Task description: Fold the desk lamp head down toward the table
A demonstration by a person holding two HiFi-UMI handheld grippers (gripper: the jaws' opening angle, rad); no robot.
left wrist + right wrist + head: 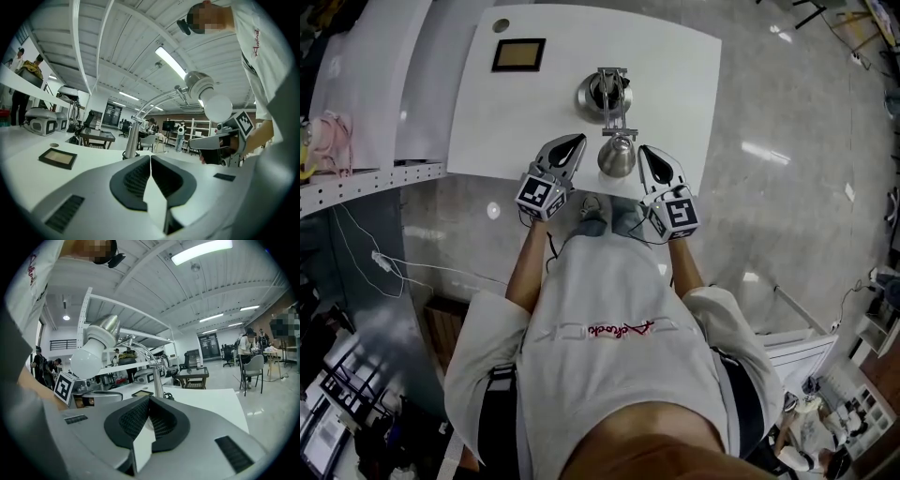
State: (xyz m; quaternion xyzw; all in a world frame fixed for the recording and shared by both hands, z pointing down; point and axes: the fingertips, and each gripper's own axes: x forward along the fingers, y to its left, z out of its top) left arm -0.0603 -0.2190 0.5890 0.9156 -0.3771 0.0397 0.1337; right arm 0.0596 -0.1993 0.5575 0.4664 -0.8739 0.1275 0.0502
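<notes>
The lamp (602, 94) stands on the white surface (675, 75), its base midway between the side edges and its arm arching to the near edge, where the head (617, 157) hangs tilted, with the bulb (218, 108) at its lower end. The left claw (573, 144) sits just left of the head and the right claw (648, 153) just right of it. Each claw has its jaws pressed together on nothing. A dark square pad (518, 54) lies near the far left corner
</notes>
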